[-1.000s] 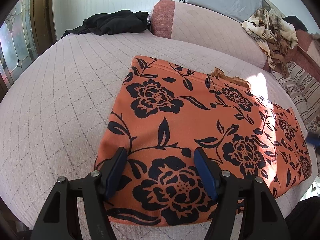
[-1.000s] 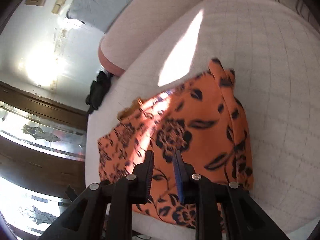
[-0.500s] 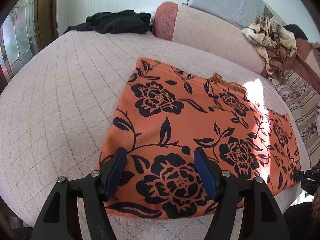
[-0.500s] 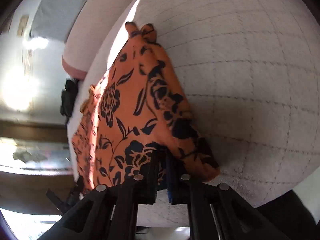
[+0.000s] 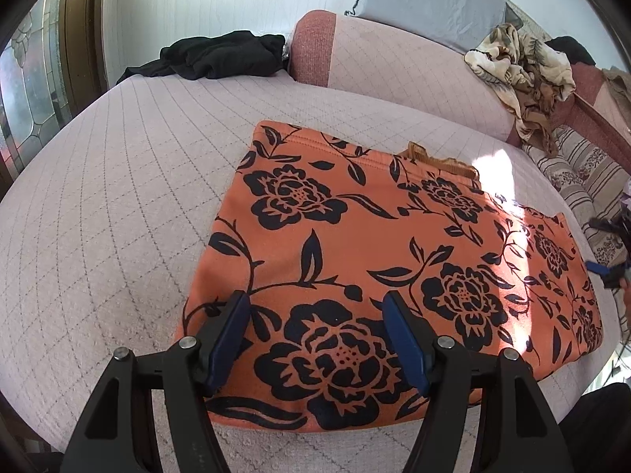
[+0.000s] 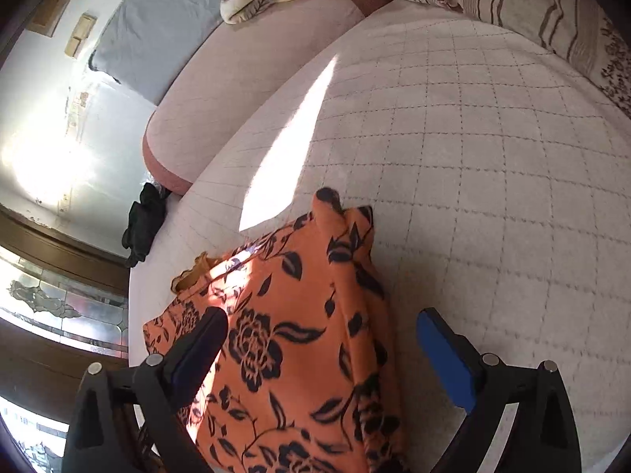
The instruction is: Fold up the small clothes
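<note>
An orange garment with black flowers [image 5: 374, 244] lies folded flat on the pink quilted sofa seat [image 5: 118, 197]. A brown frilly trim peeks from its far edge. My left gripper [image 5: 317, 307] is open and empty, just above the garment's near left corner. My right gripper [image 6: 321, 329] is open and empty over the garment's right end [image 6: 299, 315], where the cloth edge is rumpled into a ridge. The right gripper also shows at the right edge of the left wrist view [image 5: 609, 264].
A black garment [image 5: 221, 55] lies at the back left of the seat. A crumpled beige patterned cloth [image 5: 520, 67] hangs over the backrest. A grey cushion [image 5: 426, 4] leans behind. A striped cushion [image 6: 532, 12] lies at the right. The seat's front edge is close below.
My right gripper was shut on the garment's right edge and has opened and let it go. The cloth now rests on the seat. The left gripper has barely moved.
</note>
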Tool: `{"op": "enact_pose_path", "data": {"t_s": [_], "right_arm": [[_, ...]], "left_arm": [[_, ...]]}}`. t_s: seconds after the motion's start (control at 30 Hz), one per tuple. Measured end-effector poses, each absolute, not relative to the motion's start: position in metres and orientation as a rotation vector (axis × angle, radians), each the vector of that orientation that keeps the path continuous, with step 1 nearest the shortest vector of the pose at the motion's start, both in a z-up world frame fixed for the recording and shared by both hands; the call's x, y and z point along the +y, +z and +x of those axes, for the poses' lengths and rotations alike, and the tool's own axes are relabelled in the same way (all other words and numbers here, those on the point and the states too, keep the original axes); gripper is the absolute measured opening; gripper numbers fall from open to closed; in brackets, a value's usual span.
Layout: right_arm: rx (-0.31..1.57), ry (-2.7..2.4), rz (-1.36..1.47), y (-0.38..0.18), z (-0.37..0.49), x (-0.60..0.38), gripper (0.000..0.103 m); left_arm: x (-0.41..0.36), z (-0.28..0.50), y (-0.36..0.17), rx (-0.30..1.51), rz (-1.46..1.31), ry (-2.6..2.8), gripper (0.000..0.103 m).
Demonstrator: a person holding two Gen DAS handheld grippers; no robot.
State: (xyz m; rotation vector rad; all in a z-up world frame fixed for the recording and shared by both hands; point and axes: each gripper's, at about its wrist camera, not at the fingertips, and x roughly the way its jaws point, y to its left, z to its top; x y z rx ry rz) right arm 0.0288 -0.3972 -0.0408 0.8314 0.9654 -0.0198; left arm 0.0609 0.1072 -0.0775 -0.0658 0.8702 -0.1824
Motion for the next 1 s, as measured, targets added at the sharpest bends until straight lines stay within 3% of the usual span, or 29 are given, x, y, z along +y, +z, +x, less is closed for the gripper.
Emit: {"op": "enact_pose_path", "data": {"t_s": [0.13,0.2,0.27,0.33,0.43,0.53,0.6,0.67,0.7,0.87,1.0], "right_arm": [[0.989,-0.017,0.784,-0.054,0.072,-0.409,0.097],[1.024,-0.021,0.773,-0.066,0.088,-0.412,0.084],[1.066,0.017,0.756,-0.076,0.102,-0.407,0.017],[1.068,0.014,0.674,-0.069,0.109,-0.397,0.016],[0.926,-0.009,0.651,-0.043,0.095,-0.399,0.015],[1.023,-0.079,0.721,-0.088,0.091,-0.411,0.016],[0.970,-0.074,0.756,-0.077,0.085,-0.411,0.026],[0.980,-0.111,0.728,-0.060,0.081,-0.405,0.066],[0.961,-0.139,0.681,-0.047,0.076,-0.400,0.068],[0.910,0.015,0.607,0.011,0.041,-0.355,0.068],[0.964,0.135,0.730,-0.015,0.014,-0.323,0.069]], "left_arm": [[0.100,0.064,-0.081,0.864,-0.032,-0.172,0.071],[0.097,0.066,-0.082,0.860,-0.011,-0.166,0.072],[0.094,0.066,-0.083,0.854,0.006,-0.162,0.073],[0.093,0.067,-0.083,0.852,0.012,-0.161,0.073],[0.094,0.069,-0.081,0.860,-0.021,-0.171,0.074],[0.094,0.071,-0.082,0.869,-0.028,-0.179,0.074],[0.095,0.070,-0.082,0.869,-0.027,-0.181,0.074],[0.096,0.069,-0.081,0.874,-0.036,-0.190,0.074],[0.097,0.068,-0.080,0.875,-0.045,-0.196,0.074],[0.099,0.064,-0.079,0.879,-0.067,-0.207,0.074],[0.102,0.061,-0.077,0.879,-0.086,-0.216,0.074]]}}
